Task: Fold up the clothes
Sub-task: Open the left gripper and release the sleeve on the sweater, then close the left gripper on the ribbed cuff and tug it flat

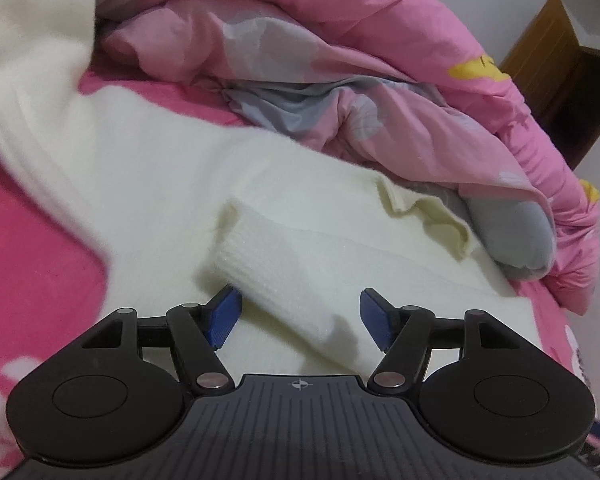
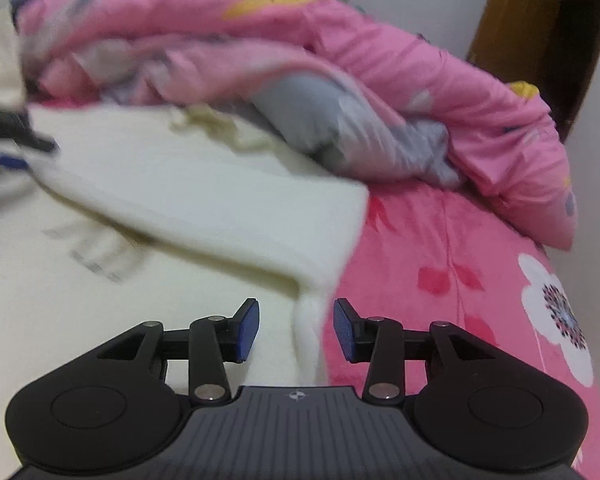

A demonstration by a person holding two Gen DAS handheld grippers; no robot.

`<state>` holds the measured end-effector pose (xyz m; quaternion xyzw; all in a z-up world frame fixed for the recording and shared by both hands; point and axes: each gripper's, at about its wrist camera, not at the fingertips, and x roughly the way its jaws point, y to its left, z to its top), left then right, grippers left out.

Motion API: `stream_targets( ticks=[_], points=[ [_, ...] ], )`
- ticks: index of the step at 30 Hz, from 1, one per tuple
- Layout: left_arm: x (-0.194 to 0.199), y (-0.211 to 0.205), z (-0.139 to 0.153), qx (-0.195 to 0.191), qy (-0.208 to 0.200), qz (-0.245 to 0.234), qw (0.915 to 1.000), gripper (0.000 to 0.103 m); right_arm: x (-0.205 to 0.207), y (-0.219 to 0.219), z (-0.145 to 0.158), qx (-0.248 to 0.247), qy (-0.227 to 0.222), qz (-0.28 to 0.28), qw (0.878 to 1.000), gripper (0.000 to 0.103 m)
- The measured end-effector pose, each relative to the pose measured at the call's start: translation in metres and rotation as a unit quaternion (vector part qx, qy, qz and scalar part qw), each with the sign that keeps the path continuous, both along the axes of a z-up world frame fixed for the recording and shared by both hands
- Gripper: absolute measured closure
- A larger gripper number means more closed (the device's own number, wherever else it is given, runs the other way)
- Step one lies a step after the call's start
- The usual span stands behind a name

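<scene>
Sweater [image 1: 148, 168]: cream knit, spread on pink bedsheet [image 2: 440, 280].
Left gripper [image 1: 296, 316]: jaws wide, ribbed cuff [image 1: 284, 280] lying between, ungripped.
Right gripper [image 2: 296, 330]: jaws apart, sweater edge between, ungripped.

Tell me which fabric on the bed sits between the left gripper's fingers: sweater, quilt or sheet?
The white knit sweater: its ribbed cuff lies between the open left gripper. The pink-and-grey quilt is heaped behind; the pink sheet lies underneath.

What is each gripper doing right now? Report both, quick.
Left gripper: open, its jaws either side of the white sweater's cuff, not clamped.
Right gripper: open, straddling the sweater's edge.
</scene>
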<state>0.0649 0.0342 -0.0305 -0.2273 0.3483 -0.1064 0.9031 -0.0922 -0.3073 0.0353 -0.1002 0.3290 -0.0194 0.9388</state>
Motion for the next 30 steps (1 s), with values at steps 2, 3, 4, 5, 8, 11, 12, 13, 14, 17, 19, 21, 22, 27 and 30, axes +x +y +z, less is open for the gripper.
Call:
stream_targets(
  ticks=[2, 3, 4, 5, 8, 11, 12, 13, 14, 17, 19, 21, 22, 27, 30],
  points=[
    [-0.003, 0.003, -0.001, -0.008, -0.002, 0.005, 1.0, 0.04, 0.005, 0.004, 0.021, 0.052, -0.02, 0.045, 0.997, 0.06],
    [-0.004, 0.004, -0.001, -0.012, -0.003, 0.008, 0.9999, 0.04, 0.014, 0.008, 0.027, 0.072, -0.023, 0.069, 0.995, 0.06],
    [-0.006, 0.006, -0.002, -0.016, -0.004, 0.011, 0.9998, 0.042, 0.025, 0.013, 0.033, 0.09, -0.024, 0.093, 0.991, 0.06],
    [-0.007, 0.007, -0.002, -0.02, -0.006, 0.013, 0.9997, 0.046, 0.04, 0.021, 0.036, 0.096, -0.022, 0.119, 0.988, 0.06],
    [-0.009, 0.014, -0.005, -0.035, -0.002, 0.026, 0.999, 0.051, 0.094, 0.054, 0.032, 0.084, -0.003, 0.184, 0.979, 0.06],
    [-0.008, 0.017, -0.007, -0.036, 0.0, 0.031, 0.9988, 0.057, 0.152, 0.093, 0.016, 0.078, 0.029, 0.238, 0.968, 0.06],
    [-0.008, 0.017, -0.008, -0.036, 0.0, 0.033, 0.9988, 0.057, 0.169, 0.106, 0.008, 0.068, 0.041, 0.252, 0.965, 0.06],
    [-0.007, 0.017, -0.008, -0.035, 0.001, 0.034, 0.9988, 0.06, 0.186, 0.119, 0.001, 0.058, 0.052, 0.265, 0.961, 0.06],
    [-0.007, 0.018, -0.009, -0.034, 0.003, 0.036, 0.9988, 0.064, 0.202, 0.132, -0.007, 0.048, 0.064, 0.279, 0.957, 0.061],
    [-0.006, 0.021, -0.01, -0.041, 0.008, 0.041, 0.9983, 0.071, 0.234, 0.162, -0.027, 0.027, 0.094, 0.31, 0.946, 0.061],
    [-0.006, 0.025, -0.012, -0.047, 0.013, 0.046, 0.9977, 0.078, 0.243, 0.173, -0.038, 0.016, 0.112, 0.325, 0.939, 0.061],
    [-0.005, 0.027, -0.014, -0.052, 0.017, 0.05, 0.9972, 0.081, 0.25, 0.18, -0.048, 0.005, 0.129, 0.335, 0.933, 0.061],
    [-0.005, 0.028, -0.014, -0.054, 0.019, 0.052, 0.997, 0.081, 0.252, 0.183, -0.051, 0.002, 0.135, 0.336, 0.932, 0.061],
    [-0.005, 0.027, -0.015, -0.051, 0.017, 0.054, 0.9971, 0.084, 0.253, 0.182, -0.05, 0.013, 0.16, 0.338, 0.927, 0.078],
    [-0.005, 0.027, -0.016, -0.049, 0.012, 0.055, 0.9972, 0.085, 0.243, 0.184, -0.05, -0.006, 0.143, 0.344, 0.928, 0.093]
  ],
)
